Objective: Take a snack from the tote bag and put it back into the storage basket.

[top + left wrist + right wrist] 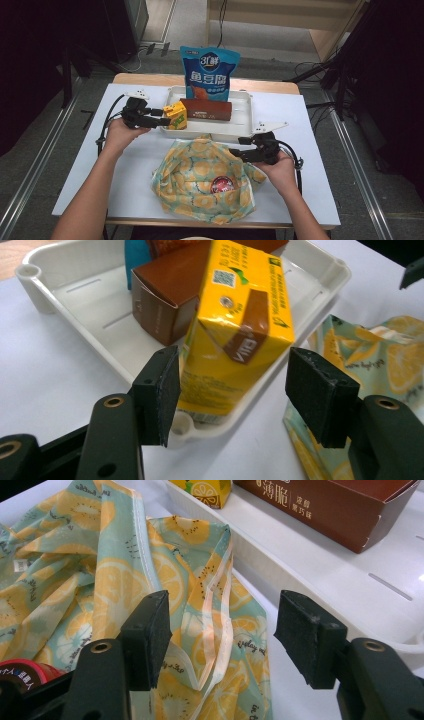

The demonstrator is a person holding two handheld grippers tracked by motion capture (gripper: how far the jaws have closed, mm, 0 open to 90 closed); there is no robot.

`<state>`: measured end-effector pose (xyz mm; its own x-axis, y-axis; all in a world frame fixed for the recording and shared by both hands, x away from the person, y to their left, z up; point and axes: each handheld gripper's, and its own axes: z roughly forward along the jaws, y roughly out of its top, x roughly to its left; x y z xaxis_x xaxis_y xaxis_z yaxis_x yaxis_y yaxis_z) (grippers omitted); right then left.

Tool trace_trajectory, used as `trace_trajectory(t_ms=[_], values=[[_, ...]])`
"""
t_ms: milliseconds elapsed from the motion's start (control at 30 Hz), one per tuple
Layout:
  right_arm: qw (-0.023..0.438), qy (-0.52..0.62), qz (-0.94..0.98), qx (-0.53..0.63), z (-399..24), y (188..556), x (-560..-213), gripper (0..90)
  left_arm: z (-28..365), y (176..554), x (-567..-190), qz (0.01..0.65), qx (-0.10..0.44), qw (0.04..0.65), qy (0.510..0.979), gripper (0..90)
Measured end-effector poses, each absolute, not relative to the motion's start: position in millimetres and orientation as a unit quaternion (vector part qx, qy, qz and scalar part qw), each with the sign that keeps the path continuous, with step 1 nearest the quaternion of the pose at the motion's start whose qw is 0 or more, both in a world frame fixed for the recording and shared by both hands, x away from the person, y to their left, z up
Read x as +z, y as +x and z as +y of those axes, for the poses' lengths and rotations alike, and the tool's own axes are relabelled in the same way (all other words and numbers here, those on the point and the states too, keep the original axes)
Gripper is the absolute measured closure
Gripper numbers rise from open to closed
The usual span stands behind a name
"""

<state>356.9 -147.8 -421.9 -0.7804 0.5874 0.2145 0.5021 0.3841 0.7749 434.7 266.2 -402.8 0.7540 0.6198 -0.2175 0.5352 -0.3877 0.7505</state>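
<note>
One yellow carton [235, 335], brown straw wrapper on its side, stands in tray [172, 92] corner at 9 o'clock, between left gripper [162, 117] jaws, spread apart, unclamped. Right gripper [237, 146] jaws apart over fruit-print bag [200, 180] edge. White table [280, 107], grey floor, dark surroundings.

yellow drink carton [235, 330] — upright, tray's front-left corner | lemon-print cloth bag [200, 180] — crumpled, open, nr tray
</note>
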Motion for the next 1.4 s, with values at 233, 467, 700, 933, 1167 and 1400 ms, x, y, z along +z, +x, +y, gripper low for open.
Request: trace_trajectory(t_ms=[233,467,700,933,1167,1400], values=[[0.048,0.329,0.828,0.452,-148,360,-421,40.1,270,426,-400,0.350,0.045,0.425,0.834,46.6],[0.047,0.319,0.831,0.452,-143,364,-421,40.1,268,418,-402,0.345,0.033,0.415,0.841,62.3],[0.042,0.315,0.832,0.455,-139,368,-420,40.1,263,412,-403,0.333,0.029,0.426,0.841,80.3],[0.039,0.316,0.832,0.454,-137,368,-420,40.2,251,411,-401,0.320,0.034,0.435,0.841,89.4],[0.039,0.315,0.832,0.455,-137,368,-420,40.2,243,415,-406,0.325,0.033,0.426,0.844,89.6],[0.037,0.312,0.834,0.453,-136,368,-421,40.2,243,421,-413,0.341,0.036,0.417,0.842,89.1]])
